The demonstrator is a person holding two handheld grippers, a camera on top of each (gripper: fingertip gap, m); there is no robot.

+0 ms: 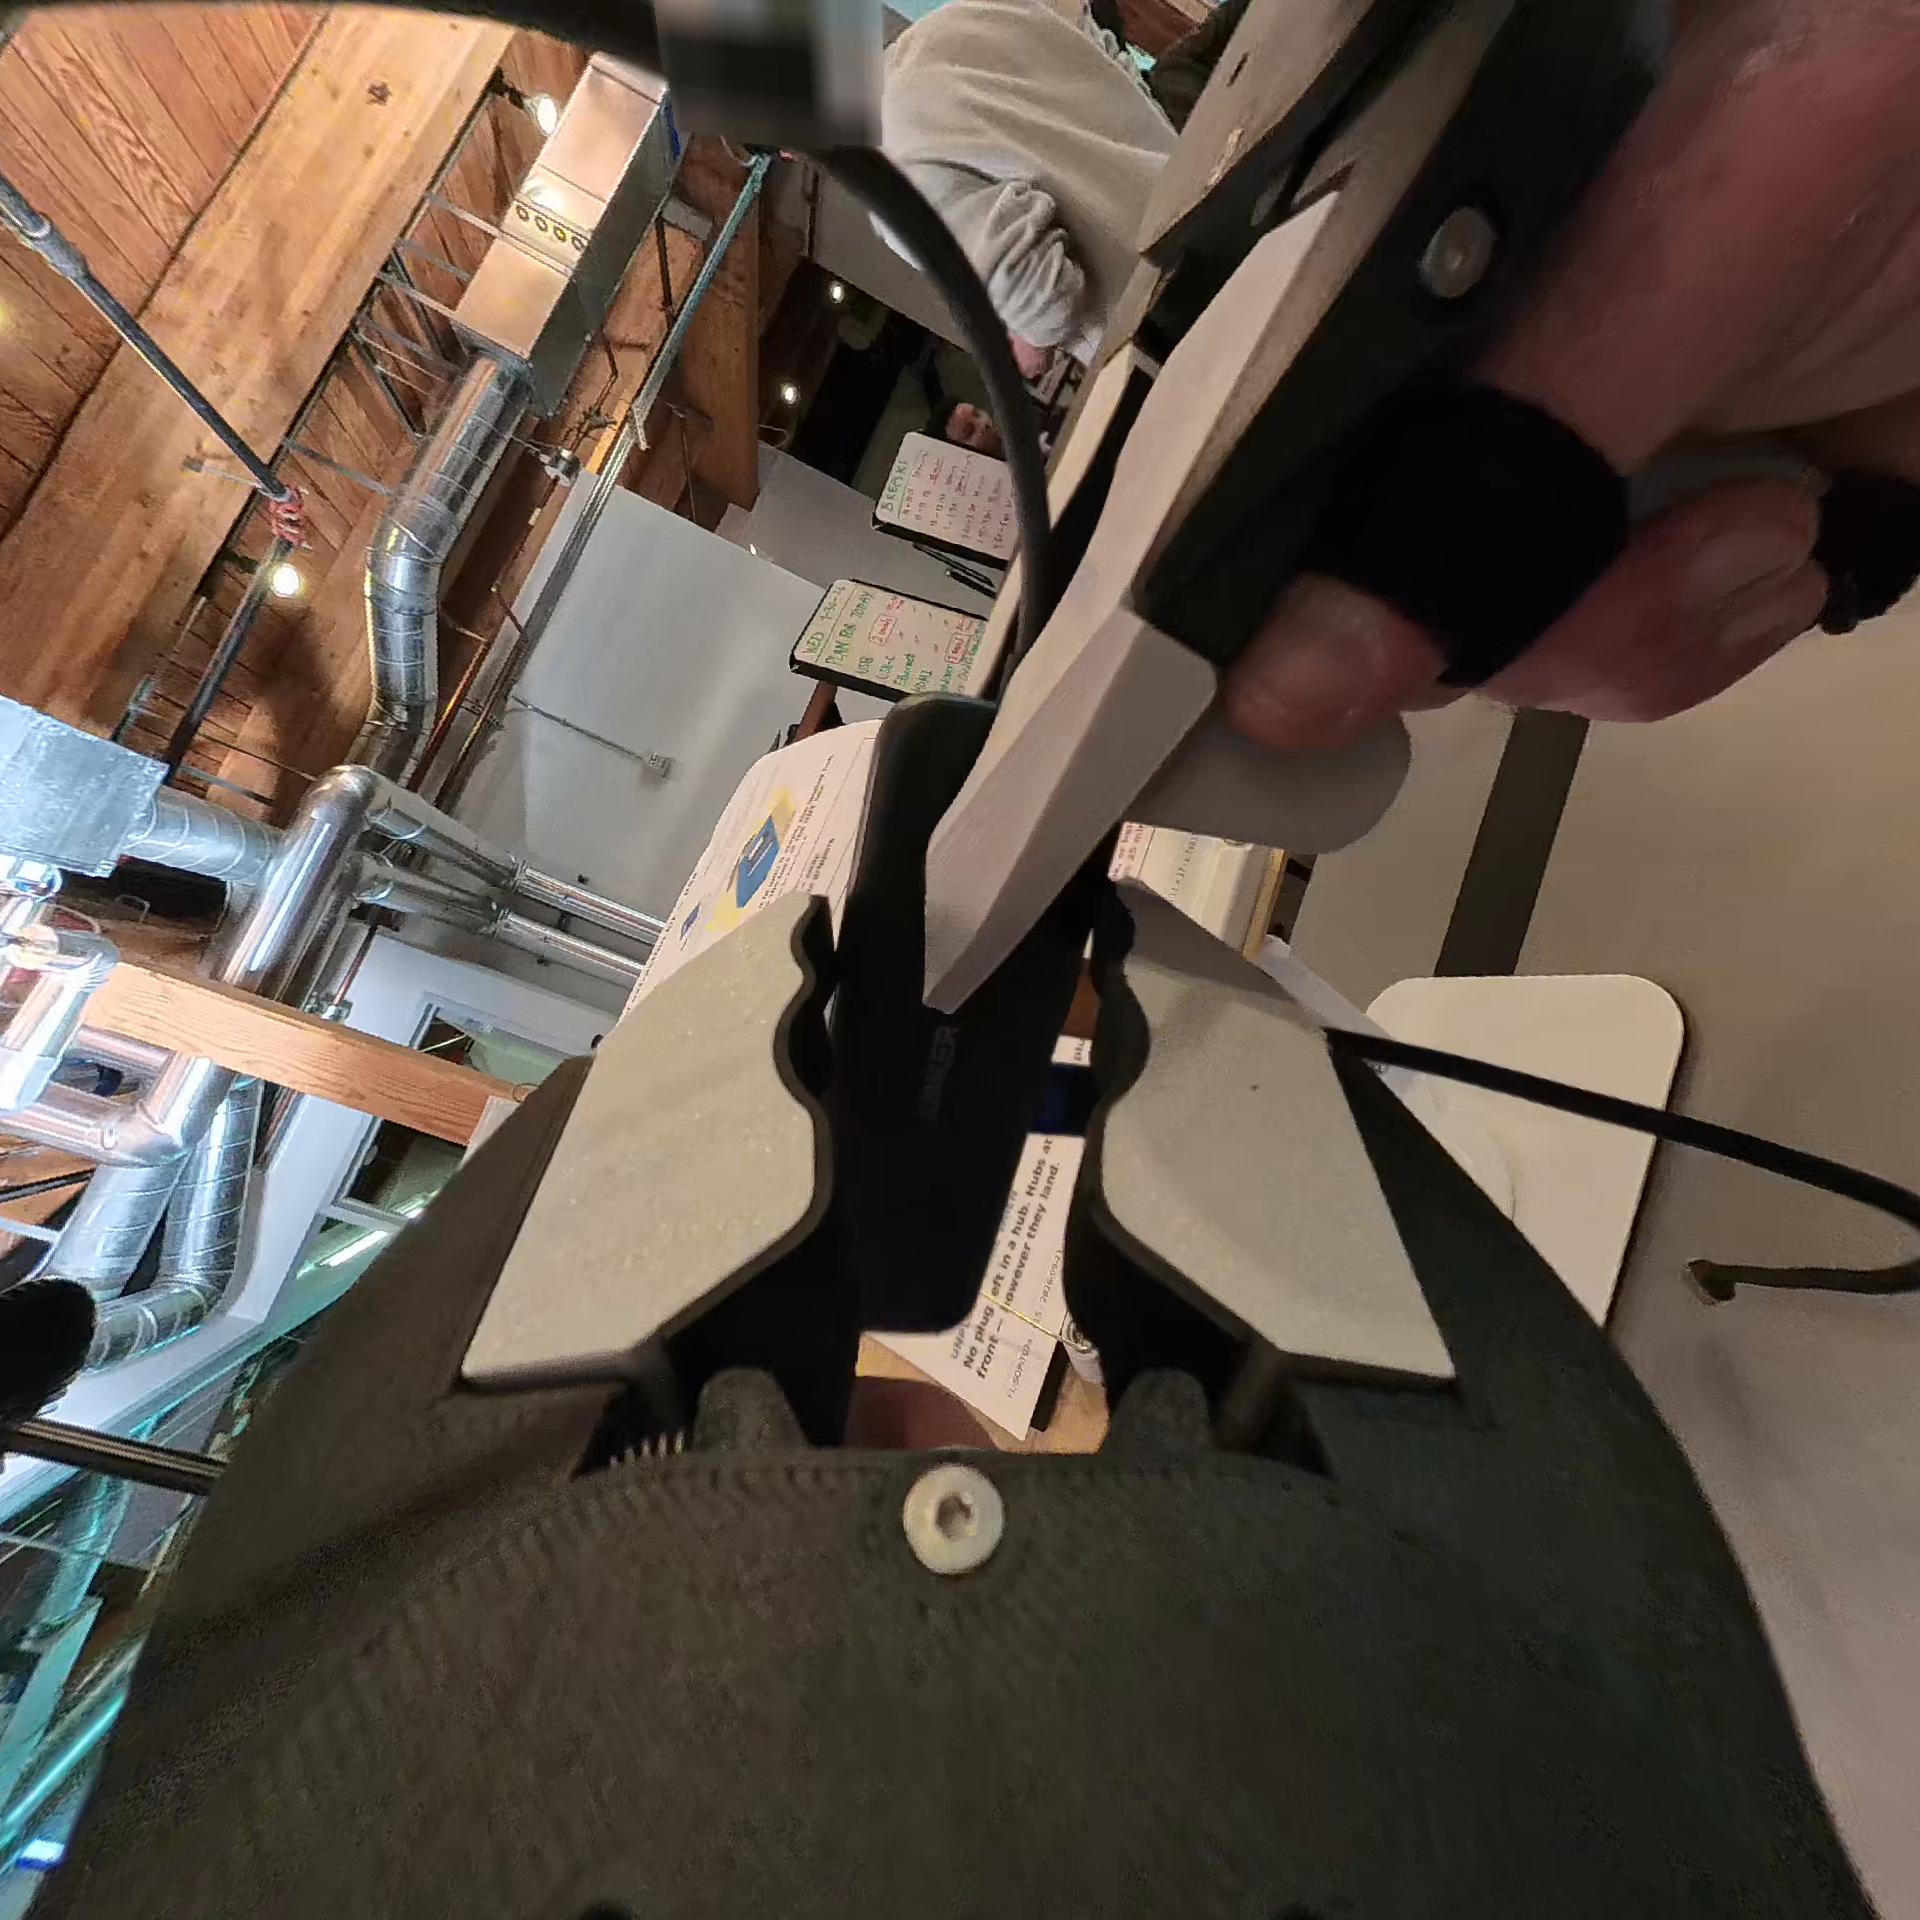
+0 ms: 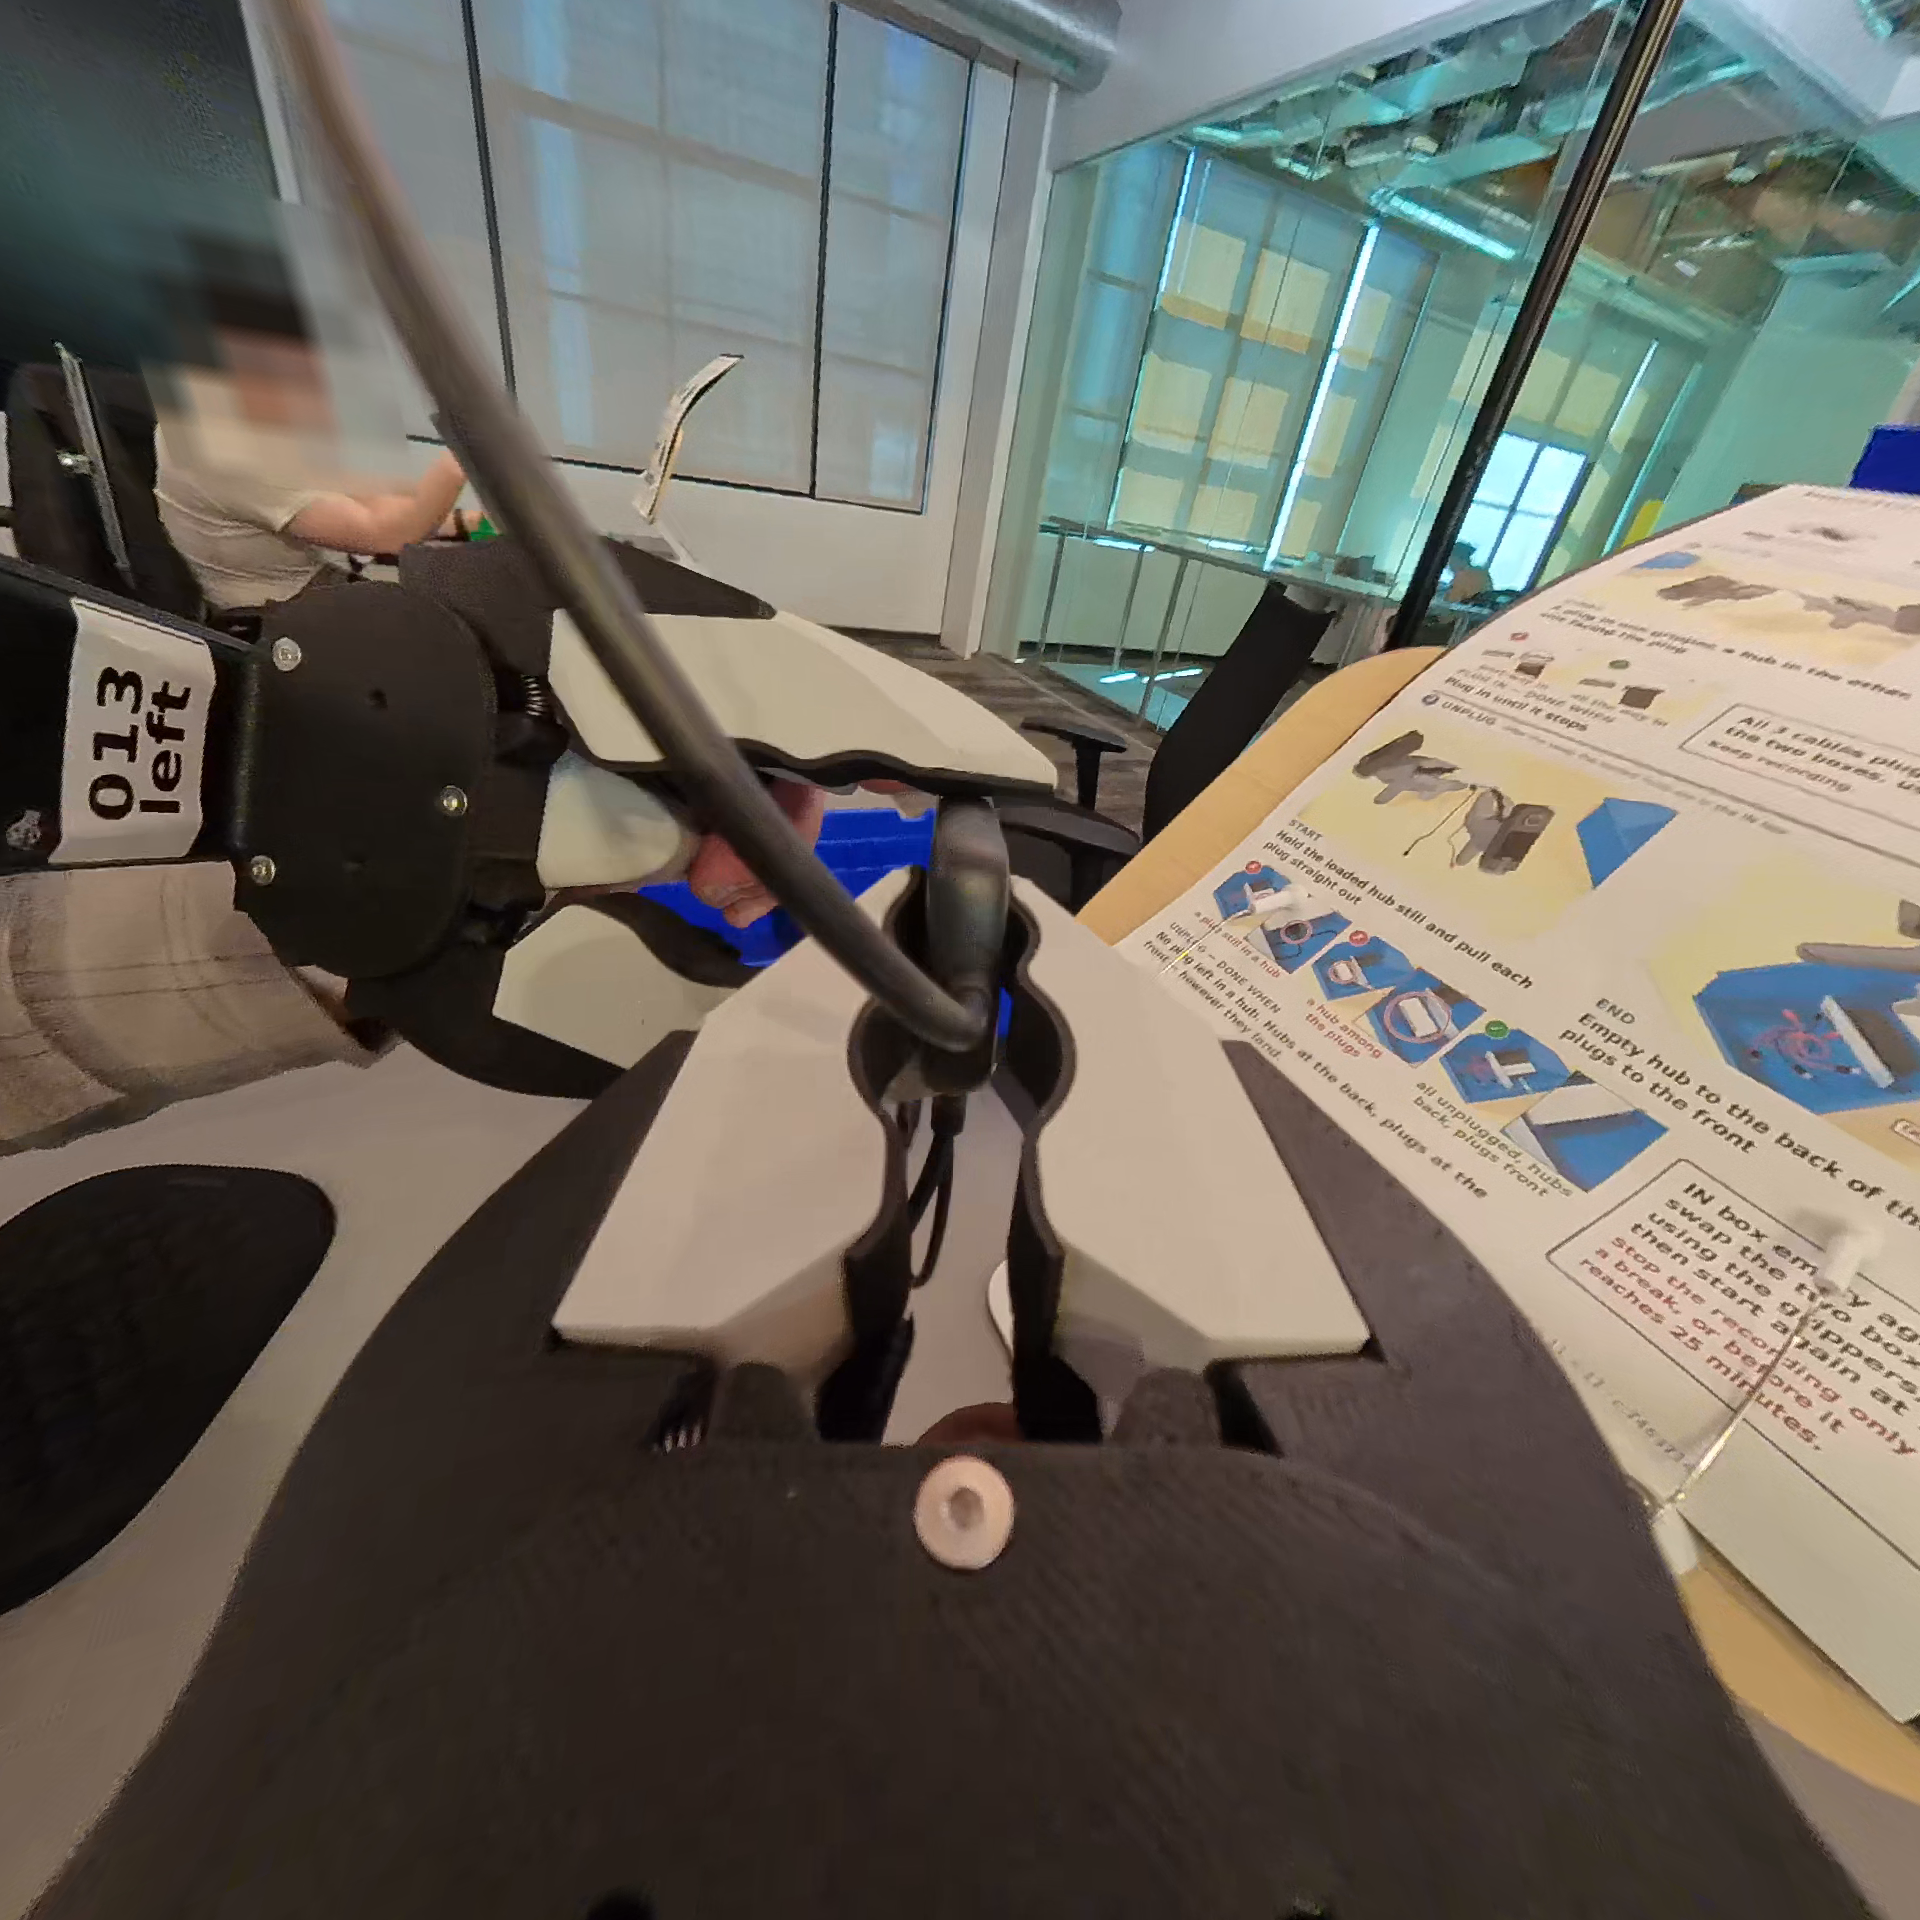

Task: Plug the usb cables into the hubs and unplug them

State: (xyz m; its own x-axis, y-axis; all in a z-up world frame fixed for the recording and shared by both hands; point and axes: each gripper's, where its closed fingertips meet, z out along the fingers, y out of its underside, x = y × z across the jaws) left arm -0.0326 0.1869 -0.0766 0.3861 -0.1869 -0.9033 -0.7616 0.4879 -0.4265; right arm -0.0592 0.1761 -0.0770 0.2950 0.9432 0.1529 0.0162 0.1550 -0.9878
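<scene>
A pale grey table [image 2: 62,1787] carries everything, with a tan wooden board lying over its right side. On that board rests a large printed instruction sheet [image 2: 1621,997] with blue and yellow pictures, reaching the table's right edge. In the left wrist view a white rounded mat [image 1: 1538,1101] lies on the table to the right, just beyond the sheet, and in the right wrist view a dark oval pad [image 2: 135,1340] sits at the table's left edge. The left gripper [image 1: 961,1049] has its two grey fingers pressed against the sides of a black hub [image 1: 940,1091], a long slim block held upright between them, lifted above the sheet. The right gripper [image 2: 961,997] is pinched shut on a black plug [image 2: 966,904] at its fingertips; in the left wrist view its pale finger [image 1: 1049,810] points slantwise down onto the hub's upper half, touching it, though whether the plug is seated in a port cannot be told. A person's hand [image 1: 1621,499], with a black strap over the fingers, grips that right gripper from the upper right. The black usb cable [image 2: 582,561] curves up and away from the plug toward the upper left of the right wrist view. A second thin black cable [image 1: 1621,1122] trails over the white mat toward the table's right edge. A small white plug [image 2: 1844,1252] lies on the sheet.
</scene>
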